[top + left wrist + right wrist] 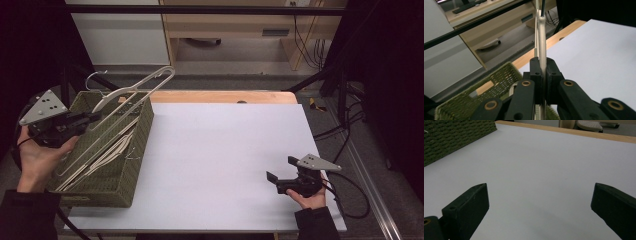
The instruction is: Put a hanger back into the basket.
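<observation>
While left gripper [95,117] clamps pale hanger [137,92], hook [95,76] hard to discern

The basket [137,150] is coarse woven fibre, olive and rough. The hanger [142,87] looks like smooth cream plastic with a slight sheen, its hook [95,77] bright metal. The worktop [225,150] has a matt, pale, paper-smooth cover over a light wood edge. Both tongs [542,72] [536,210] are matt black plastic

We see the left gripper [92,118] clamped on a pale hanger [131,97] tilted above the green basket [131,165]; the right gripper [281,169], jaws apart, sits well right of the basket.
</observation>
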